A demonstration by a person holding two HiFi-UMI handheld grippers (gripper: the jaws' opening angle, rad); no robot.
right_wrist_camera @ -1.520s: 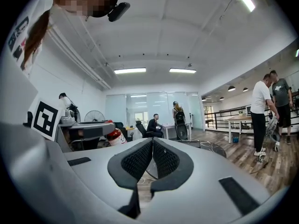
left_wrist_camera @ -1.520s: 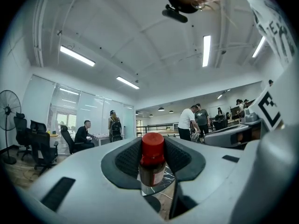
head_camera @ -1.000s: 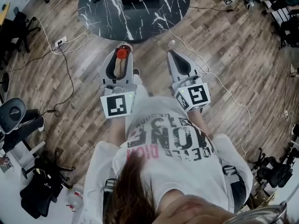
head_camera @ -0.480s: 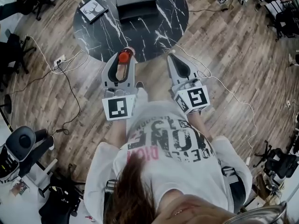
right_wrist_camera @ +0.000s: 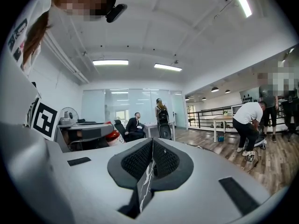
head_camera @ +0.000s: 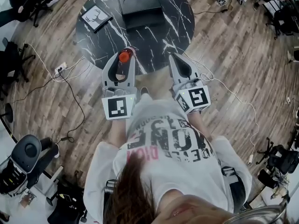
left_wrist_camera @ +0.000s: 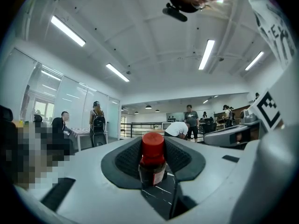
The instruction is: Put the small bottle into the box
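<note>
The left tool is clenched on the small bottle. In the left gripper view its two ribbed dark pads press on either side of the bottle, which stands upright between them. The bottle has a red cap and a dark body with a pale label. From the head view the left tool points level and away from the person, with the bottle's red cap showing at its tips. The tips lie right over the near edge of the round black marble surface.

The right tool has its jaws pressed together, pad against pad, with nothing between them. In the head view the right tool runs beside the left one, apart from it, and its tips are also at the near edge of the surface. Each tool carries its marker cube at the back, close to the person's chest.

The box, black and open-topped, sits on the far half of the surface, well apart from the bottle. A small framed picture lies to the left of the box, tilted and not touching it.

Around the surface is a wooden floor with white cables trailing over it.
</note>
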